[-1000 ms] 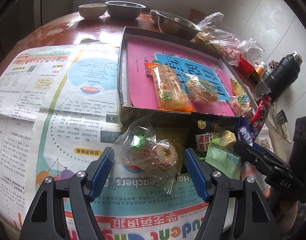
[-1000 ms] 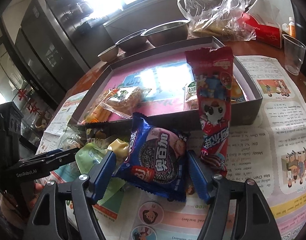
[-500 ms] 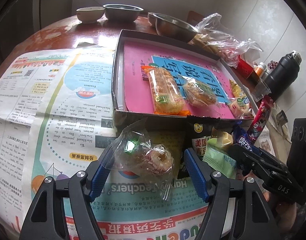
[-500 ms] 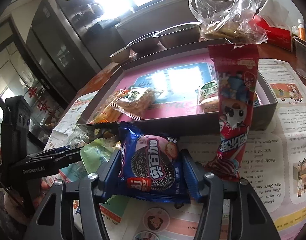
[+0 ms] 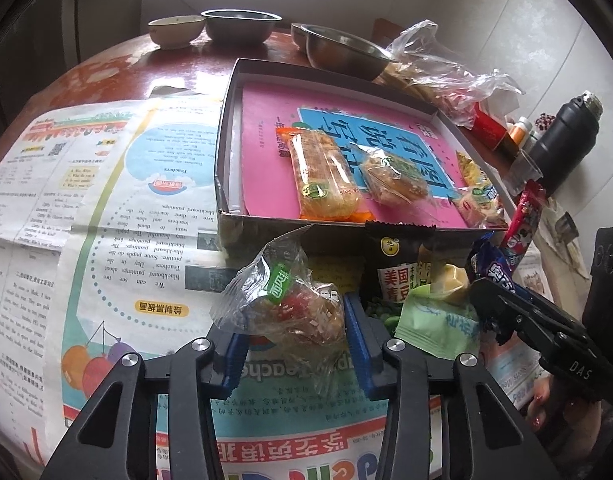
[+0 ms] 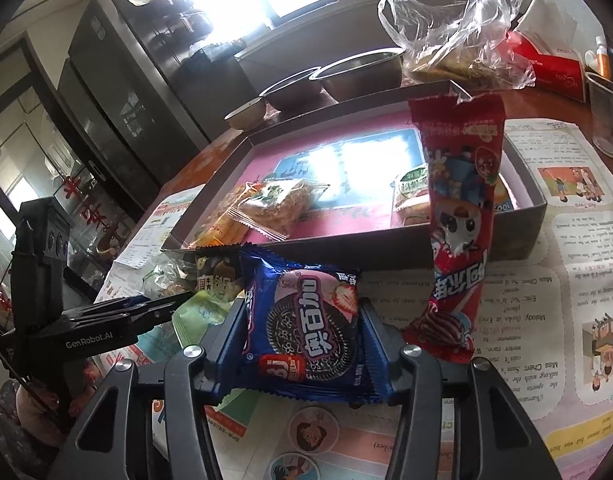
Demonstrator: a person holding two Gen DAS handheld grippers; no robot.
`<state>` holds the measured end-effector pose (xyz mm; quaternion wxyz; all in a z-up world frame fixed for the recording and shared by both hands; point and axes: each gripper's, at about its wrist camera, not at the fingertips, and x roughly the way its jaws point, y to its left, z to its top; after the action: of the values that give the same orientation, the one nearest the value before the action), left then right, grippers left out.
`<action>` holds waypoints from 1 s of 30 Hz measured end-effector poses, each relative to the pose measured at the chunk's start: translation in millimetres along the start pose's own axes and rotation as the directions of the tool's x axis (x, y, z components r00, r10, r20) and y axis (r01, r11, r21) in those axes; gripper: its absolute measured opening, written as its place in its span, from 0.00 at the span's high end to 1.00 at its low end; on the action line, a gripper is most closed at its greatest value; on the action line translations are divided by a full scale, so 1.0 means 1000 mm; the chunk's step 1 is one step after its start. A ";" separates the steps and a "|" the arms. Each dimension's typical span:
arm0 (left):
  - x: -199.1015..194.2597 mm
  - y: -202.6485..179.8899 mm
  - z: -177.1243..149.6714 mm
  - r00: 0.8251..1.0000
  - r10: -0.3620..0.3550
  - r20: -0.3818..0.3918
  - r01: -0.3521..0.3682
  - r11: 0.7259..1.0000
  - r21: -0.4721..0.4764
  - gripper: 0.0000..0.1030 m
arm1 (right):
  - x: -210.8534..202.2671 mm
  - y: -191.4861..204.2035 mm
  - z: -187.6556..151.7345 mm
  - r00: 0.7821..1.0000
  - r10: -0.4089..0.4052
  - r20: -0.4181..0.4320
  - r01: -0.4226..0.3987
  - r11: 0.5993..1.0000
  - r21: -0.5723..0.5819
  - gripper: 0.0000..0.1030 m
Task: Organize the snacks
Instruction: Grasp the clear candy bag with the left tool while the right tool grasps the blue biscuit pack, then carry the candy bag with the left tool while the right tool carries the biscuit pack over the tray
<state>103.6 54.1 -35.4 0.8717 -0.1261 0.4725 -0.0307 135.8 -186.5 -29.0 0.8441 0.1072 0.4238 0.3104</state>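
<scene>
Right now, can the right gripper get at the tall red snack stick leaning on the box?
Probably not yet. The right gripper, whose jaws have just been closing, is shut on the blue cookie pack. The red snack stick stands just beside it, unobstructed, but the pack must be dropped first.

- The clear-wrapped snack (image 5: 290, 304) sits between the blue pads of your left hand-held gripper (image 5: 294, 340), crinkled and tilted.
- The blue cookie pack (image 6: 306, 328) is pinched in your right hand-held gripper (image 6: 302, 344), face up.
- The red stick pack (image 6: 458, 216) leans upright against the box (image 6: 522, 248) wall.
- Inside the box lie an orange bar (image 5: 322, 176) and two smaller packets.
</scene>
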 end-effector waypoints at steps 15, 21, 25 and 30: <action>-0.022 0.005 0.000 0.999 -0.014 0.033 0.015 1.000 -0.021 0.58 | -0.009 0.005 0.001 1.000 -0.004 0.025 0.005 1.000 -0.020 0.48; -0.030 0.005 0.001 0.999 -0.020 0.048 0.021 1.000 -0.024 0.58 | -0.013 0.010 0.002 0.999 -0.009 0.033 0.010 0.999 -0.036 0.48; -0.035 0.003 0.002 0.998 -0.022 0.057 0.023 1.000 -0.017 0.58 | -0.015 0.012 0.002 0.999 -0.010 0.040 0.012 0.999 -0.043 0.48; -0.039 0.001 0.002 0.997 -0.029 0.072 0.030 0.999 -0.014 0.58 | -0.018 0.014 0.002 0.999 -0.010 0.051 0.012 0.999 -0.048 0.48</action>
<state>83.9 62.0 -2.5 0.8865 -0.1408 0.4394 -0.0354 123.6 -186.4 -9.9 0.8586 0.0920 0.3954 0.3131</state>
